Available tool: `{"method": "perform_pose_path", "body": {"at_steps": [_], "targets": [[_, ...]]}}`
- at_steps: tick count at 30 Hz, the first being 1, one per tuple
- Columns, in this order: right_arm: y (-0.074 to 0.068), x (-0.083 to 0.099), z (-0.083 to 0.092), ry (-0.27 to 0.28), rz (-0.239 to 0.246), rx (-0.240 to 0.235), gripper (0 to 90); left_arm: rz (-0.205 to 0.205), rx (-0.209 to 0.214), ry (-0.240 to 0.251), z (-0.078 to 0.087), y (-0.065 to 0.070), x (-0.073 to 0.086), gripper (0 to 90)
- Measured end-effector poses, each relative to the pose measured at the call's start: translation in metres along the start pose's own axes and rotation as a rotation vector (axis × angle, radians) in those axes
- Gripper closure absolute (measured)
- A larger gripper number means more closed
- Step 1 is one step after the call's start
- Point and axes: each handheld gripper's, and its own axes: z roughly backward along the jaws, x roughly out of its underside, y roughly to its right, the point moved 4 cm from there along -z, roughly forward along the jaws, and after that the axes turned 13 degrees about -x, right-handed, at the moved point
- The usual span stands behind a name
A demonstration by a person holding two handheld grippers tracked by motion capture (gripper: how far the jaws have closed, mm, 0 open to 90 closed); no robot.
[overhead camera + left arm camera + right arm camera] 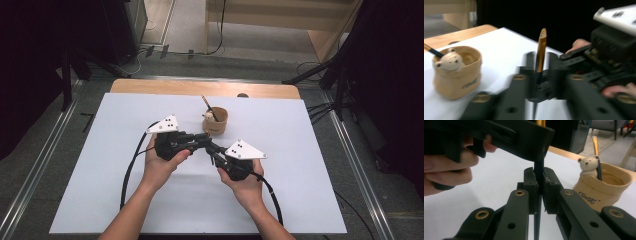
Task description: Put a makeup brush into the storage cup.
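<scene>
- From my remote station, the high view shows a white table (100, 165) with both hand-held grippers meeting near its centre.
- The left gripper (204, 141) is carried in the left hand (162, 162); its jaws point toward 3 o'clock, into the right gripper (214, 151).
- The right gripper sits in the right hand (245, 182); its jaws point toward 10 o'clock.
- In the right gripper view, the right gripper (540, 187) is nearly closed, both pads pressed on the dark lower shaft of a pen (539, 170) that stands upright between them.
- In the left gripper view, the left gripper (541, 82) is also pinched on the same pen (540, 53); its gold upper section and angled tip rise toward 12 o'clock above the jaws. This view is motion-blurred, so I cannot tell the exact contact points.
- A tan cup (216, 121) stands on the table at 12 o'clock from the gripper tips, near but apart from them.
- The cup (602, 188) carries a small bear figure (587, 165) on its rim and holds a second, leaning pen (597, 157).
- In the left gripper view, the cup (457, 75) lies at 9 o'clock from the jaws.
</scene>
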Motion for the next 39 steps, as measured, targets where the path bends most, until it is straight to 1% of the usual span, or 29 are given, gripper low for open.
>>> {"method": "perform_pose_path", "body": {"at_steps": [3, 5, 6, 7, 8, 10, 11, 12, 13, 14, 16, 17, 19, 20, 22, 23, 24, 25, 26, 32, 36, 37, 39], "targets": [[0.006, 0.000, 0.001, -0.005, 0.001, 0.020, 84.1, -0.013, -0.040, 0.039, 0.006, -0.004, 0.001, 46.6], [0.012, 0.000, 0.002, -0.002, -0.014, 0.027, 84.2, -0.024, -0.077, 0.063, 0.011, -0.006, 0.002, 33.9], [0.015, 0.000, 0.002, 0.000, -0.017, 0.033, 84.2, -0.030, -0.101, 0.066, 0.013, -0.008, 0.003, 27.3], [0.017, -0.001, 0.003, 0.006, -0.020, 0.041, 84.1, -0.034, -0.123, 0.066, 0.015, -0.009, 0.004, 18.7], [0.019, -0.001, 0.003, 0.012, -0.021, 0.044, 84.2, -0.033, -0.133, 0.068, 0.016, -0.010, 0.006, 11.5], [0.022, -0.003, 0.004, 0.022, -0.014, 0.049, 84.1, -0.043, -0.155, 0.074, 0.020, -0.013, 0.009, 1.7], [0.023, -0.004, 0.004, 0.031, -0.013, 0.050, 84.1, -0.043, -0.154, 0.084, 0.022, -0.014, 0.011, 0.0], [0.024, -0.005, 0.005, 0.037, -0.014, 0.051, 84.2, -0.040, -0.159, 0.087, 0.024, -0.015, 0.013, 0.0], [0.025, -0.005, 0.005, 0.042, -0.015, 0.052, 84.1, -0.038, -0.178, 0.092, 0.027, -0.017, 0.015, 0.0], [0.027, -0.006, 0.006, 0.044, -0.016, 0.055, 84.1, -0.029, -0.172, 0.094, 0.029, -0.018, 0.016, 0.0], [0.029, -0.006, 0.006, 0.052, -0.020, 0.059, 84.1, -0.030, -0.194, 0.104, 0.033, -0.021, 0.019, 0.0], [0.031, -0.006, 0.007, 0.054, -0.024, 0.061, 84.1, -0.035, -0.192, 0.111, 0.036, -0.022, 0.021, 0.0], [0.034, -0.007, 0.007, 0.065, -0.030, 0.062, 84.1, -0.033, -0.205, 0.119, 0.040, -0.023, 0.024, 0.0], [0.036, -0.007, 0.007, 0.066, -0.032, 0.060, 84.1, -0.032, -0.195, 0.111, 0.042, -0.024, 0.026, 0.0], [0.039, -0.009, 0.005, 0.062, -0.026, 0.064, 84.1, -0.038, -0.221, 0.110, 0.045, -0.025, 0.030, 0.0], [0.040, -0.011, 0.005, 0.061, -0.023, 0.067, 84.1, -0.037, -0.218, 0.111, 0.046, -0.025, 0.032, 0.0], [0.041, -0.013, 0.005, 0.064, -0.020, 0.068, 84.1, -0.039, -0.228, 0.107, 0.048, -0.025, 0.034, 0.0], [0.042, -0.015, 0.006, 0.068, -0.020, 0.069, 84.1, -0.043, -0.237, 0.112, 0.050, -0.026, 0.035, 0.0], [0.043, -0.017, 0.006, 0.076, -0.016, 0.071, 84.1, -0.040, -0.234, 0.118, 0.052, -0.026, 0.037, 0.0], [0.047, -0.026, 0.009, 0.091, -0.005, 0.082, 84.1, -0.051, -0.260, 0.116, 0.062, -0.031, 0.045, 0.0], [0.050, -0.029, 0.011, 0.104, -0.009, 0.090, 84.1, -0.038, -0.274, 0.117, 0.067, -0.035, 0.051, 0.0], [0.051, -0.030, 0.012, 0.106, -0.009, 0.094, 84.1, -0.033, -0.272, 0.118, 0.069, -0.036, 0.053, 0.0], [0.052, -0.030, 0.013, 0.103, -0.011, 0.097, 84.1, -0.034, -0.285, 0.116, 0.071, -0.037, 0.055, 0.0]]}}
